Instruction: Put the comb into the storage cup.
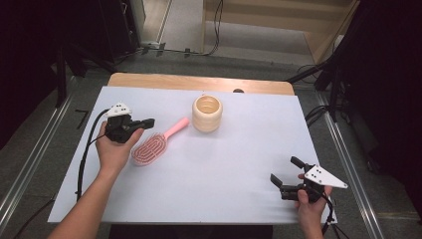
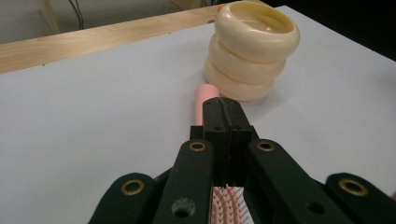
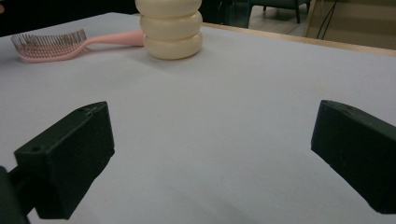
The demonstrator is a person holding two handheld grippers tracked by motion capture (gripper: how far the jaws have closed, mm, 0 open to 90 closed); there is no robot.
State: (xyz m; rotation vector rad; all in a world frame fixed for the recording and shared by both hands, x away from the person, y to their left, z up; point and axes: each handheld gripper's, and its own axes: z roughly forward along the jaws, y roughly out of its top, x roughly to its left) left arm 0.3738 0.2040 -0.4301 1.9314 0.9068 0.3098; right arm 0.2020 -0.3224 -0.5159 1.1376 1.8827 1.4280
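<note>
Two sets of tongs work over the white-covered counter (image 1: pixel 224 164). No brand, label or writing can be read on anything. The left tongs (image 1: pixel 148 121) are pressed fully together with nothing between them, poised above the pink plastic hairbrush (image 1: pixel 157 142), whose handle runs out past their tips toward the cream ribbed cup of three stacked rings (image 1: pixel 207 113). The right tongs (image 1: pixel 284 169) stand wide apart and empty near the counter's front edge, well apart from the brush.

A cream ribbed cup (image 1: pixel 207 113) stands upright on the white table (image 1: pixel 224 164), toward the far edge. A strip of bare wood (image 1: pixel 199 82) runs behind it. Beyond lies grey floor (image 1: pixel 259 50) with black cables (image 1: pixel 217 25).
</note>
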